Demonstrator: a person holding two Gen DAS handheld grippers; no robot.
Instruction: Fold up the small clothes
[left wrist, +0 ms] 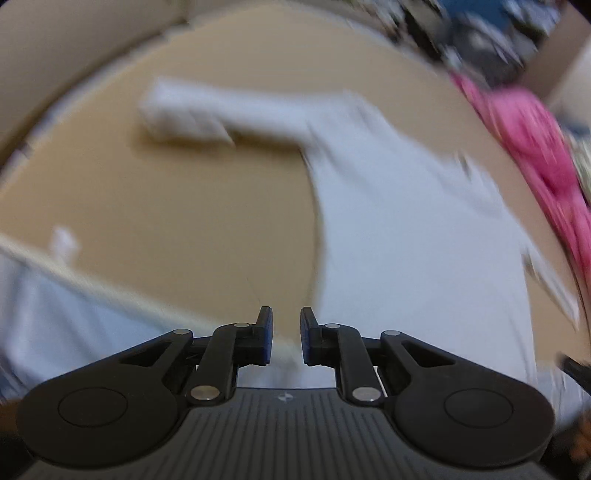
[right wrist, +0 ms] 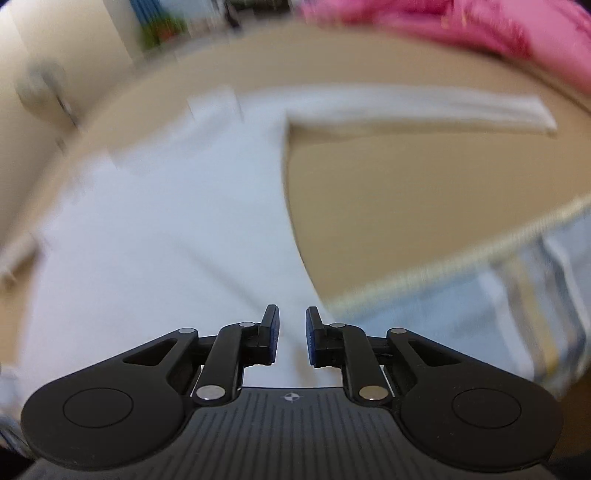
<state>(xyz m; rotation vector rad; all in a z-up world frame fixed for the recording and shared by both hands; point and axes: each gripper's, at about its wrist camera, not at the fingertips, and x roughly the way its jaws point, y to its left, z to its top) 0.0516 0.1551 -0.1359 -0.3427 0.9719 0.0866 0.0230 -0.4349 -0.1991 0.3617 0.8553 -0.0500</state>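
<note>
On the tan table [left wrist: 166, 192] lies a white shirt [left wrist: 413, 229], spread flat with one long sleeve [left wrist: 221, 110] stretched out sideways from the body. From the right wrist view the same shirt [right wrist: 166, 206] fills the left half of the picture, its sleeve [right wrist: 424, 107] running off to the right across the table [right wrist: 406, 192]. Both views are blurred, so fine folds cannot be made out.

The left gripper [left wrist: 286, 334] hangs above the table's near edge, just beside the shirt's side; its jaws stand narrowly apart with nothing between them. The right gripper [right wrist: 292, 334] hovers over the shirt's lower part, jaws likewise a small gap apart and holding nothing.

A pink garment [left wrist: 532, 147] sits bunched at the table's far side, beyond the shirt; it also shows in the right wrist view [right wrist: 480, 29].
</note>
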